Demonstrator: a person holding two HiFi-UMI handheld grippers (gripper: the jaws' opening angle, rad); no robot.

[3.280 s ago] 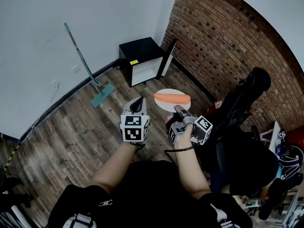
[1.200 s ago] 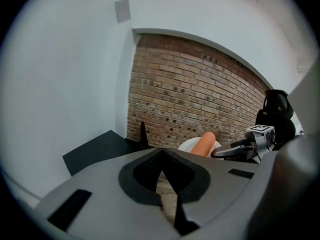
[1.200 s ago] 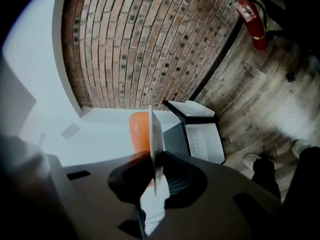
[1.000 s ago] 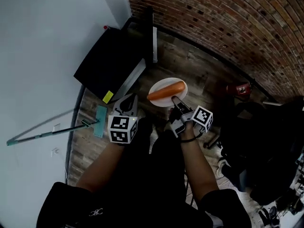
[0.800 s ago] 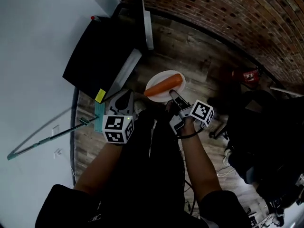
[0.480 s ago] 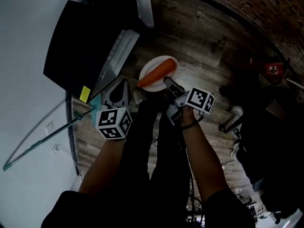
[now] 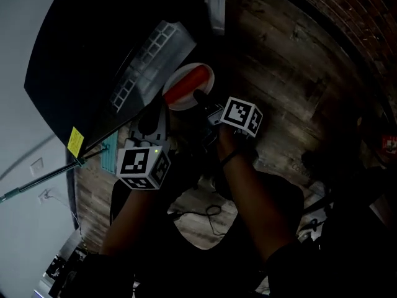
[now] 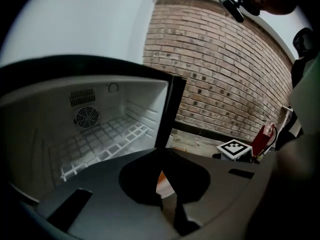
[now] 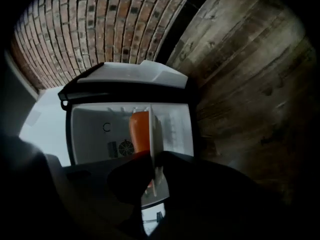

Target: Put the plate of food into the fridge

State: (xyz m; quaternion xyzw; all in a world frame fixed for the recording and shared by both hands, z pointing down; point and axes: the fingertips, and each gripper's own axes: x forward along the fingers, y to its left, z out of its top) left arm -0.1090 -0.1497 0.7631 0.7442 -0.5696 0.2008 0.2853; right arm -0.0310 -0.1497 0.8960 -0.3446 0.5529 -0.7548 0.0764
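Note:
A white plate (image 7: 180, 79) carries an orange carrot-like piece of food (image 7: 186, 84). My right gripper (image 7: 200, 95) is shut on the plate's near rim and holds it level just before the open black fridge (image 7: 80, 48). In the right gripper view the plate (image 9: 154, 139) shows edge-on between the jaws, with the food (image 9: 139, 129) against the white fridge interior (image 9: 95, 129). My left gripper (image 7: 153, 120) hangs left of the plate, shut and empty. Its own view faces the fridge's wire shelf (image 8: 107, 141).
The fridge door (image 7: 215, 5) stands swung open beyond the plate, toward the brick wall (image 8: 220, 74). A mop lies at the left, its teal head (image 7: 110, 154) on the wooden floor (image 7: 285, 73) by the fridge. A red object (image 8: 263, 136) stands by the wall.
The view has dropped lower and closer to the fridge. The right gripper has carried the plate forward to the fridge opening, and the left gripper has moved along beside it.

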